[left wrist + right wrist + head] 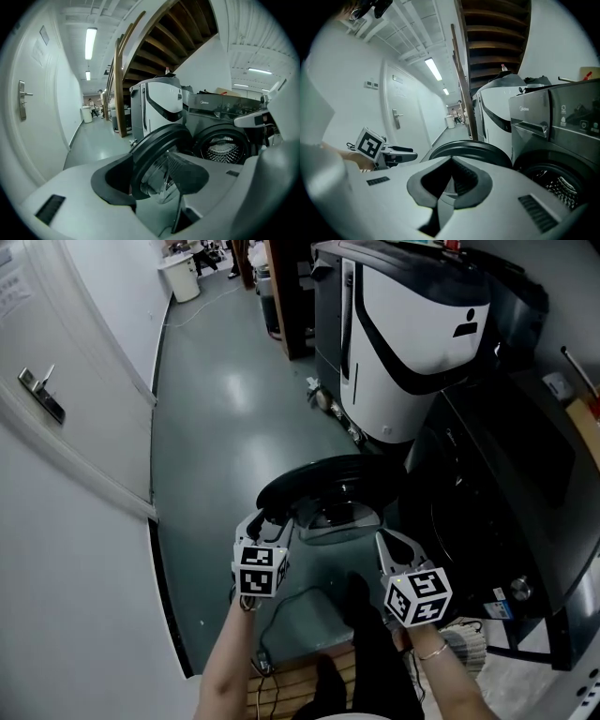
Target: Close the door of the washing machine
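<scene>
The dark front-loading washing machine stands at the right, its round drum opening uncovered. Its round black door is swung wide out over the floor toward me. My left gripper is at the door's left rim with its jaws open. In the left gripper view the door fills the gap between the fingers; I cannot tell if they touch it. My right gripper hangs near the door's right side, shut on nothing. The door's rim lies just past its closed tips.
A white-and-black appliance stands beyond the washer. A white room door with a lever handle lines the left wall. Green hallway floor runs away ahead. Wooden slats and my legs are below the grippers.
</scene>
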### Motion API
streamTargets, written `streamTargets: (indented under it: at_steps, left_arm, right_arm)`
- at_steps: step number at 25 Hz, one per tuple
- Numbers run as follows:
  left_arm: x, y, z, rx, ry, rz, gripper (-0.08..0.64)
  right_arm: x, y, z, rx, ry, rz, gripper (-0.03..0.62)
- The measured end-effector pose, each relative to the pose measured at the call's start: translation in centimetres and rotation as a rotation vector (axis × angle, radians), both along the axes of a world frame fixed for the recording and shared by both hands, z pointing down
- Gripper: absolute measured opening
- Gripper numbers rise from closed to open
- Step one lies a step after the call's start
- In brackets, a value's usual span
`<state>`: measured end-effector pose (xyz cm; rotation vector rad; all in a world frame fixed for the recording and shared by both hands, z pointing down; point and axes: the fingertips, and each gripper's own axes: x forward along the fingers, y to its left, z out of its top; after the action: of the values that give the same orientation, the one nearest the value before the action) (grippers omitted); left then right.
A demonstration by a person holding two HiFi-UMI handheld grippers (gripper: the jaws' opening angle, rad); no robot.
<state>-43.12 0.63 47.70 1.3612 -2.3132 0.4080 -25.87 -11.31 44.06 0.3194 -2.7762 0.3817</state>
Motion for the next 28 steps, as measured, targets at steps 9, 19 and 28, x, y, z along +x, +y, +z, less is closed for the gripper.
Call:
streamTargets:
  at_steps: [9,19,28]
  left_arm:
    - [-6.4,-6.4,2.9,-0.038,-0.013,0.02,0.252]
    - [-9.0,-11.3,4.2,-0.073,0.006,0.174,0.262]
    - [-8.6,-13.4,6.0,-0.213,0.103,0.429,0.298]
  right_arm:
    - [-6.2,-5.4,3.8,-0.018,0.031,-0.039,0.009]
    - [-9.2,-8.3,7.9,-0.072,0.091,-0.049,0.035]
    - [-9.8,-8.9,9.7,-0.104,0.134,-0.063,0.046]
